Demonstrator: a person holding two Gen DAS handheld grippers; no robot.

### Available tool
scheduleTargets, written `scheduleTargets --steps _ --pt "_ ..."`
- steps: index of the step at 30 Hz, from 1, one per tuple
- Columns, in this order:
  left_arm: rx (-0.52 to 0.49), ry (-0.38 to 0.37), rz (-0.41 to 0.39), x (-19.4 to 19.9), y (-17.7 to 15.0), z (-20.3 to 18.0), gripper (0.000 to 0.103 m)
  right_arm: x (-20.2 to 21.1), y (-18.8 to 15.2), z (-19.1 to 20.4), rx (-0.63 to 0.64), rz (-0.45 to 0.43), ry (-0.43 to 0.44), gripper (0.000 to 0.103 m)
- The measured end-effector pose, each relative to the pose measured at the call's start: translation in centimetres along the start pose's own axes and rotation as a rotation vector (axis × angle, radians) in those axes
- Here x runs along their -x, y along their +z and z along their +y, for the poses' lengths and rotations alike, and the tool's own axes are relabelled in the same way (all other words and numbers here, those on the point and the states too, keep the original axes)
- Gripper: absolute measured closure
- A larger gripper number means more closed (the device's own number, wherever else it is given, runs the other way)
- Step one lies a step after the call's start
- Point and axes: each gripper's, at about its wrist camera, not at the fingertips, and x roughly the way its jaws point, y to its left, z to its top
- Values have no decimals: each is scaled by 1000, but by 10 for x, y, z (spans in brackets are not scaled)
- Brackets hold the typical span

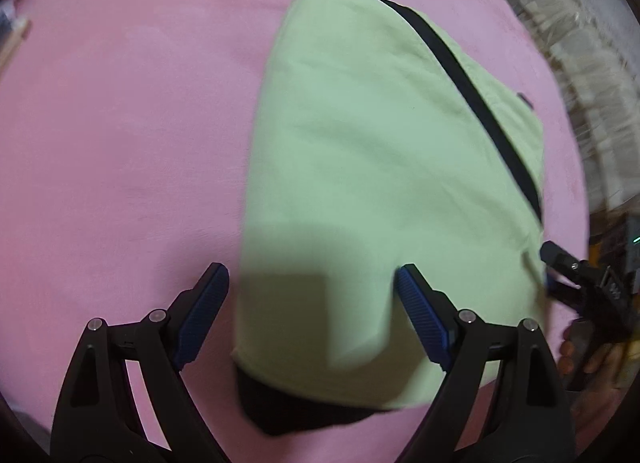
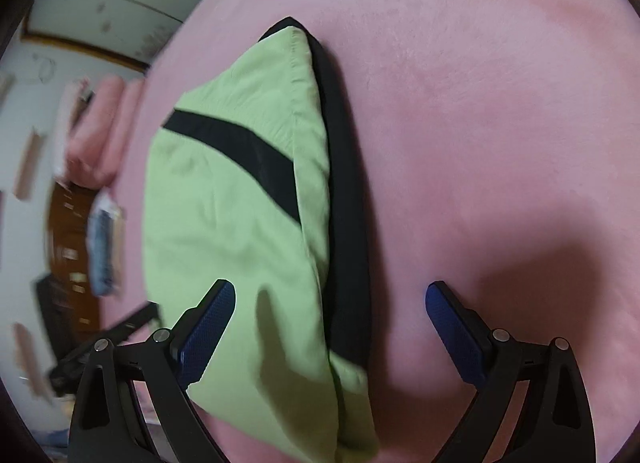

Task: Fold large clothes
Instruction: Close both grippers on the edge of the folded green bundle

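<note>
From the left wrist, the left tool [image 1: 312, 287] hangs wide apart and grips nothing, right over the near end of the folded green garment [image 1: 380, 151] lying on the pink bed cover [image 1: 120, 123]. From the right wrist, the right tool [image 2: 330, 303] is also spread wide and grips nothing, just above the garment's black edge [image 2: 344, 203].

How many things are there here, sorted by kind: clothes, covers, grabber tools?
Clothes: 1, the green garment with black trim
Covers: 1, the pink blanket
Grabbers: 2, left gripper and right gripper
Total: 4
</note>
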Motion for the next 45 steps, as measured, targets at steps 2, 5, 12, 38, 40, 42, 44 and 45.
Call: scheduleTargets --steps 2,5,12,38,40,42,44,45 --pt "26 -48 2 -9 7 7 19 -6 8 -6 -9 -1 90 5" --pt "26 -108 26 -23 17 13 17 -20 20 -9 -16 40 154 5" --pt "123 -241 51 -52 40 29 12 -47 41 -3 -79 49 288 11" --pt "42 69 -325 41 -18 -46 78 -33 2 47 -40 -52 256 89" --pt "61 57 -317 49 -27 -42 80 -27 -11 57 -17 -52 246 89" --pt "67 57 -311 61 -34 -41 81 -19 -17 61 -6 -44 241 90" --pt "63 65 -304 68 -45 -44 81 -17 -25 70 7 -29 237 90" --pt "64 69 -297 72 -51 -46 81 -20 -30 79 16 -19 233 90"
